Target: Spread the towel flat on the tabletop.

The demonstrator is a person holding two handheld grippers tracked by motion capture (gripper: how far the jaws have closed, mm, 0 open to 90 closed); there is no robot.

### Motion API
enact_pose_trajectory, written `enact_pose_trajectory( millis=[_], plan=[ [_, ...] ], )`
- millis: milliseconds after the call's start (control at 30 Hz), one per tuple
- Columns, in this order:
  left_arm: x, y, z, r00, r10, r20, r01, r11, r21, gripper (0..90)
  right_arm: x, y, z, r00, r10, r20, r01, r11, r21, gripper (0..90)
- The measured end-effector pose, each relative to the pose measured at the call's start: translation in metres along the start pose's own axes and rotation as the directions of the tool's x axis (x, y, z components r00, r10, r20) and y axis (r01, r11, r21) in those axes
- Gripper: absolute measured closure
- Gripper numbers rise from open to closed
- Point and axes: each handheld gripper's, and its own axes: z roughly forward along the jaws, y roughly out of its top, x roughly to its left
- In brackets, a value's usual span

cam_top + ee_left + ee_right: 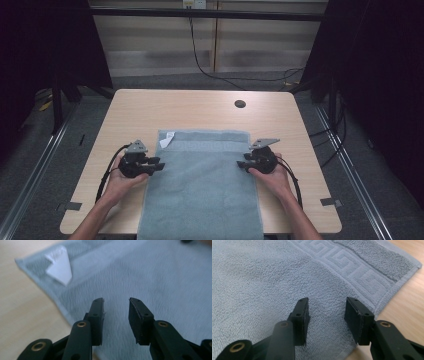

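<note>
Lying flat along the table's point(150, 102) near half, the grey towel point(202, 185) awaits folding, both the left gripper point(159, 163) and right gripper point(242, 163) poised unclenched at its side edges, each probably needing to pinch an edge.

Towels: one grey towel point(200, 185), centre of surface point(200, 107)
Labels: one white label point(167, 139), far left corner
Grippers: two, left gripper point(159, 163), right gripper point(242, 163)
Holes: one cable hole point(240, 104), far right

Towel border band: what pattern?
A woven Greek-key meander, same grey-blue as the towel, clearest on the border band in the right gripper view.
</note>
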Motion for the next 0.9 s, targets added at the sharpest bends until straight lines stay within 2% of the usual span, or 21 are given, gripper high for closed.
enact_pose_trajectory(
  millis=[33,67,100,200,267,300,400,500,567,667,733,767,800,867,900],
  plan=[
    [0.0,-0.001,0.006,0.9994,-0.017,-0.03,0.017,0.9998,0.012,58.7,-0.002,-0.003,-0.003,1.0,0.009,0.003,-0.009,1.0,0.001,54.5],
    [0.002,-0.002,0.01,0.999,-0.025,-0.036,0.025,0.9997,-0.004,54.5,-0.005,-0.005,-0.004,0.9999,0.014,0.005,-0.014,1.0,-0.007,54.5],
    [0.005,-0.002,0.013,0.9993,-0.024,-0.028,0.023,0.9996,-0.015,54.4,-0.007,-0.006,-0.006,0.9997,0.026,0.003,-0.026,1.0,-0.012,54.5],
    [0.009,0.001,0.019,0.9982,-0.048,-0.035,0.047,0.9979,-0.045,55.1,-0.011,-0.007,-0.006,0.9991,0.04,0.017,-0.04,0.999,-0.022,54.3],
    [0.01,0.002,0.022,0.9979,-0.046,-0.046,0.043,0.9972,-0.061,55.2,-0.014,-0.007,-0.003,0.999,0.035,0.026,-0.034,0.999,-0.037,54.2],
    [0.011,0.003,0.023,0.9979,-0.03,-0.058,0.026,0.9975,-0.065,55.2,-0.016,-0.006,-0.002,0.9987,0.041,0.032,-0.039,0.998,-0.045,54.2],
    [0.013,0.007,0.028,0.9974,-0.029,-0.065,0.025,0.9979,-0.06,55.2,-0.023,-0.005,0.002,0.9969,0.073,0.029,-0.071,0.995,-0.068,54.3],
    [0.012,0.007,0.028,0.9971,-0.025,-0.072,0.021,0.9982,-0.057,55.1,-0.026,0.0,0.007,0.9958,0.081,0.044,-0.077,0.995,-0.069,54.0],
    [0.012,0.006,0.026,0.9977,-0.035,-0.057,0.032,0.9979,-0.056,55.1,-0.026,0.001,0.009,0.9942,0.095,0.05,-0.091,0.993,-0.08,53.6],
    [0.007,0.002,0.02,0.9984,-0.022,-0.053,0.02,0.999,-0.04,55.7,-0.027,0.001,0.01,0.9934,0.105,0.048,-0.1,0.991,-0.09,53.0],
    [0.005,0.0,0.016,0.9992,-0.023,-0.032,0.023,0.9995,-0.022,55.6,-0.026,0.001,0.01,0.9936,0.107,0.037,-0.103,0.991,-0.087,49.3],
    [0.005,0.0,0.015,0.9987,-0.039,-0.034,0.038,0.999,-0.025,55.7,-0.026,0.001,0.009,0.9934,0.113,0.021,-0.111,0.99,-0.088,47.7],
    [0.007,0.001,0.014,0.9983,-0.039,-0.043,0.037,0.9986,-0.036,54.8,-0.026,0.0,0.009,0.9936,0.113,0.006,-0.112,0.99,-0.089,47.3],
    [0.013,0.004,0.014,0.9968,-0.073,-0.033,0.071,0.9952,-0.068,53.1,-0.026,0.0,0.007,0.9932,0.117,0.001,-0.116,0.988,-0.1,47.1],
    [0.017,0.008,0.015,0.9954,-0.09,-0.035,0.088,0.9945,-0.058,52.6,-0.026,0.001,0.006,0.9927,0.121,-0.002,-0.12,0.987,-0.103,47.1]
  ],
)
